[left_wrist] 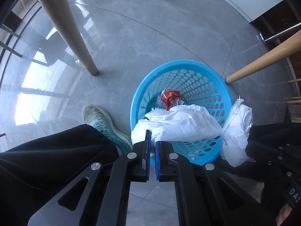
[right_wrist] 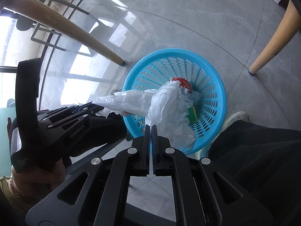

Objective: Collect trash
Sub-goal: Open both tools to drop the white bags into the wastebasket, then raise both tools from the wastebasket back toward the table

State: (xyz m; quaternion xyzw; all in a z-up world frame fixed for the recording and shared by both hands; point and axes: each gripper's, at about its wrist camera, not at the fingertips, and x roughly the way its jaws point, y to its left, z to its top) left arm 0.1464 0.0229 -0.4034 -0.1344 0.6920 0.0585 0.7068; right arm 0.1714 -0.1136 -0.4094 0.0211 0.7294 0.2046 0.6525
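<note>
A blue perforated basket (left_wrist: 180, 63) (right_wrist: 169, 51) stands on the grey floor below both grippers. Inside lie a red wrapper (left_wrist: 170, 98) (right_wrist: 183, 81), a green item (right_wrist: 192, 115) and some clear plastic. A crumpled white plastic bag (left_wrist: 180, 124) (right_wrist: 169, 111) hangs over the basket's near side. My left gripper (left_wrist: 152, 138) (right_wrist: 99, 107) is shut on one end of it. My right gripper (right_wrist: 151, 127) (left_wrist: 248, 145) is shut on the other end, a bunch that hangs beside the basket's right rim in the left wrist view.
Tapered wooden furniture legs (left_wrist: 62, 24) (right_wrist: 272, 41) stand on either side of the basket. A person's pale shoe (left_wrist: 101, 120) (right_wrist: 235, 118) and black trouser leg (left_wrist: 56, 160) are close to the basket. A hand (right_wrist: 47, 171) holds the left gripper.
</note>
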